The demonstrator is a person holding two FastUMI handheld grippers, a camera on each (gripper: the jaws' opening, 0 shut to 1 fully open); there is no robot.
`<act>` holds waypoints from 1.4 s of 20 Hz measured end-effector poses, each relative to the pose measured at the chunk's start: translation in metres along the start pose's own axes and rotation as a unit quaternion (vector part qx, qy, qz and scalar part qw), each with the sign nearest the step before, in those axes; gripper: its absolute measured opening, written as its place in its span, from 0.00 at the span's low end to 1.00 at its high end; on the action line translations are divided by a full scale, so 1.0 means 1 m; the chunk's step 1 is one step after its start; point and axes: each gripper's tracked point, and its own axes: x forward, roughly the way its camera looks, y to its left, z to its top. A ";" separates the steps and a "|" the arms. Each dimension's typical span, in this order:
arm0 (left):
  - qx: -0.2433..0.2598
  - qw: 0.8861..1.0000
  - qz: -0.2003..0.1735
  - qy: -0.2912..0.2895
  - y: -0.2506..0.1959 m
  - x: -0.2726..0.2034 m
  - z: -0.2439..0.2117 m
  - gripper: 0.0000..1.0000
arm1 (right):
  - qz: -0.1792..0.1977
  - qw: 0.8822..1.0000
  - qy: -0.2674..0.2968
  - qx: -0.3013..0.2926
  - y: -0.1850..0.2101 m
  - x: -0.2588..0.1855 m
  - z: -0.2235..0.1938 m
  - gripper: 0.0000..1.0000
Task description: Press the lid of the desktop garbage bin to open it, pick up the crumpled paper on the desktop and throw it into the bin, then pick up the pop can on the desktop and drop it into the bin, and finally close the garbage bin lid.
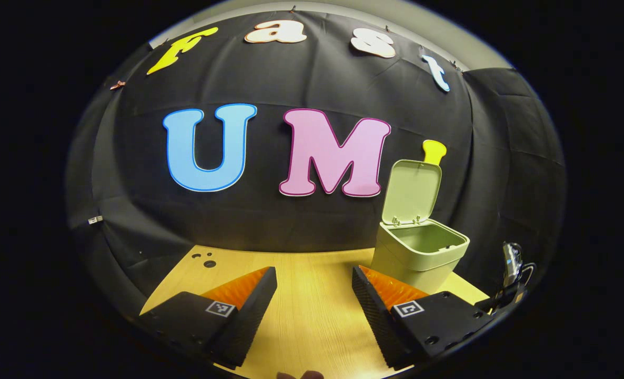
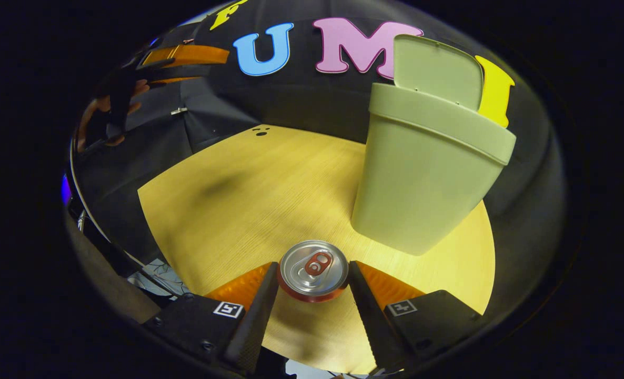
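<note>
The garbage bin [image 2: 428,173] stands at the far right of the desktop [image 2: 249,189], its lid [image 1: 412,190] raised. No crumpled paper lies out, so that step is probably done. The right gripper [image 2: 312,279] pinches the pop can [image 2: 312,269], which judging by the view is lifted near the bin. The left gripper [image 1: 314,287] is wide open and empty. Left to do: drop the can, close the lid.

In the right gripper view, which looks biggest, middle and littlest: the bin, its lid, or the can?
1. The bin looks biggest.
2. Its open lid comes next.
3. The can, between the right tongs, looks littlest, even though it is nearest the camera.
</note>
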 end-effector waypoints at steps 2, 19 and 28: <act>-0.001 1.000 -0.002 0.000 -0.001 0.002 0.001 0.93 | -0.004 1.000 -0.010 -0.005 -0.004 -0.013 0.017 0.83; -0.013 1.000 -0.012 -0.004 -0.002 0.008 0.001 0.93 | -0.020 0.983 -0.177 0.037 -0.059 -0.104 0.211 0.83; -0.011 1.000 -0.010 -0.006 0.000 0.010 0.004 0.93 | -0.072 0.973 -0.214 0.047 -0.116 -0.082 0.257 0.83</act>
